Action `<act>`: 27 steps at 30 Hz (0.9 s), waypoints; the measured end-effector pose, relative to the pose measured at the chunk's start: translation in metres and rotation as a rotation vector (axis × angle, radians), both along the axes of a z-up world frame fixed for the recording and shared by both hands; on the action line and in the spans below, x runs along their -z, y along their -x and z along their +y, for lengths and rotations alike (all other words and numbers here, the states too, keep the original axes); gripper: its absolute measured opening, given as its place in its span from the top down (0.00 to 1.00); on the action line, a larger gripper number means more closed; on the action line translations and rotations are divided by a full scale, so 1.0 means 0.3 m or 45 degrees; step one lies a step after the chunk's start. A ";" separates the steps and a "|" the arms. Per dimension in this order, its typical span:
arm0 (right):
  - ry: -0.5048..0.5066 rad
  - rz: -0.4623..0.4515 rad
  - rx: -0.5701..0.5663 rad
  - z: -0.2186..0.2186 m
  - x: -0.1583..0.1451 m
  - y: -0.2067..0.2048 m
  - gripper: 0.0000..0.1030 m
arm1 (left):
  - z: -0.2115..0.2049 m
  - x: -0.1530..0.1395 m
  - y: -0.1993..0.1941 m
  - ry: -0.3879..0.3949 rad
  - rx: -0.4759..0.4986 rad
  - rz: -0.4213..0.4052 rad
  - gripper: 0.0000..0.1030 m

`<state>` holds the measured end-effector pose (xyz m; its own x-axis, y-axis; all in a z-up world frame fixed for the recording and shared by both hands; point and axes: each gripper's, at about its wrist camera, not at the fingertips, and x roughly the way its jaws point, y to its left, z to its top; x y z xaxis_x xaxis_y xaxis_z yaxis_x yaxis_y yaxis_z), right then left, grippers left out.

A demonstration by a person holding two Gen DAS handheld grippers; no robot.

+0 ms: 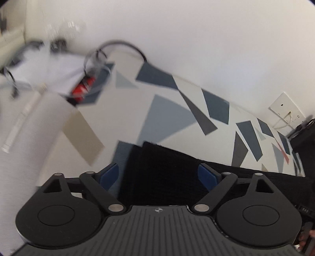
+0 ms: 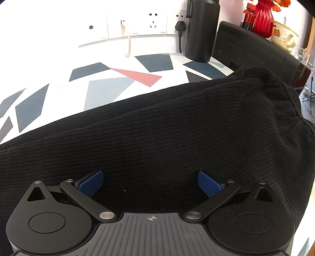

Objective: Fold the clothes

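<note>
because the black ribbed garment lies spread wide over the desk, both claws stand low and close to it, as if to find an edge to lift. the right claw is wide open, its two blue pads apart with only dark cloth between them; nothing is pinched. the left claw is open too, its pads apart, and one end of the garment reaches between them, but i cannot tell if the pads touch the cloth. the left view is blurred on its left side, so i judge this claw is moving.

the garment lies flat in the middle and bunches up higher at the right end, beside a black box, so that end probably needs smoothing before a fold.

counting: one garment, two claws, four blue pads. at the far edge of the desk stand one black bottle, one red vase, one small dark red bottle and one cream cup. on the wall i see one row of sockets with one white plug and one black plug in it. no fold is visible yet.
</note>
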<state>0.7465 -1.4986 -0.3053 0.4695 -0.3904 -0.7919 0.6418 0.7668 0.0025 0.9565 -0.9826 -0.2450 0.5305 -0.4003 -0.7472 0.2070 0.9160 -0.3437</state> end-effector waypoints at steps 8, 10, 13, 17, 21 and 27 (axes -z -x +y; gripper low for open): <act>0.013 -0.029 -0.021 0.001 0.011 0.011 0.01 | 0.174 0.024 0.344 0.431 -0.422 0.096 0.50; 0.012 -0.031 -0.033 -0.003 0.011 0.012 0.01 | 0.187 0.087 0.430 0.557 -0.510 0.173 0.50; 0.006 -0.028 -0.050 -0.009 0.009 0.007 0.01 | 0.159 0.150 0.483 0.562 -0.547 0.244 0.50; 0.005 -0.027 -0.070 -0.011 0.006 0.001 0.01 | 0.143 0.173 0.477 0.552 -0.605 0.250 0.50; 0.004 -0.030 -0.078 -0.015 0.007 0.001 0.01 | 0.143 0.188 0.465 0.556 -0.638 0.282 0.50; 0.008 -0.039 -0.087 -0.012 0.007 0.005 0.01 | 0.157 0.197 0.466 0.655 -0.655 0.265 0.49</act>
